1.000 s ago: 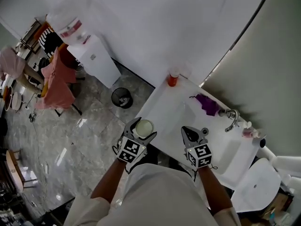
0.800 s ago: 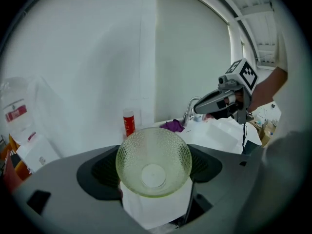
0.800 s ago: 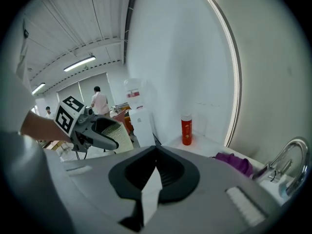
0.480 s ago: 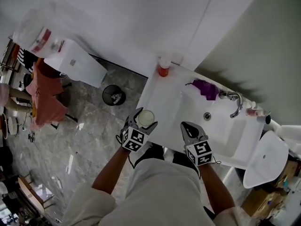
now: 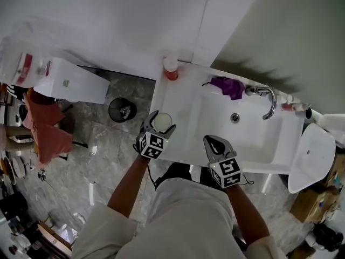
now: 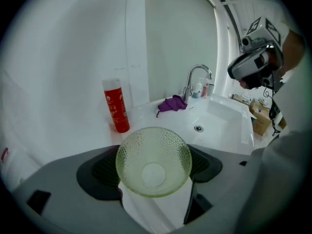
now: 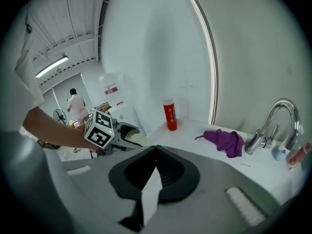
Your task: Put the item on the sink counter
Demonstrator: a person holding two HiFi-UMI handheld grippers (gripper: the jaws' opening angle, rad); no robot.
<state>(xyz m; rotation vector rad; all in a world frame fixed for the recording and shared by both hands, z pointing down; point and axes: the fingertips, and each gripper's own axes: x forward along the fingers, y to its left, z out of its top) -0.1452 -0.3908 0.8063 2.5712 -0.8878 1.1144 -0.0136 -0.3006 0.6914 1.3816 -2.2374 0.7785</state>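
1. Pinching a pale green, pebbled glass bowl (image 6: 153, 161) in the left hand-held gripper (image 6: 152, 165), jaws spread wide and pressed against its two opposite sides.
2. Holding that bowl at the near left corner of the white sink surface (image 5: 180, 104), as seen in the head view. Impossible to tell whether it rests on the surface or hangs just above it.
3. Holding the right hand-held gripper (image 7: 156, 150) with jaws pressed together on nothing, at the front edge of the surface, before the basin (image 5: 245, 136).
4. At the back left corner of the surface: a red bottle (image 6: 116, 106), upright by the wall.
5. Between that bottle and the faucet (image 6: 195, 79): a crumpled purple cloth (image 6: 173, 103), lying just beside the faucet at the basin's back rim, well apart from the bowl.
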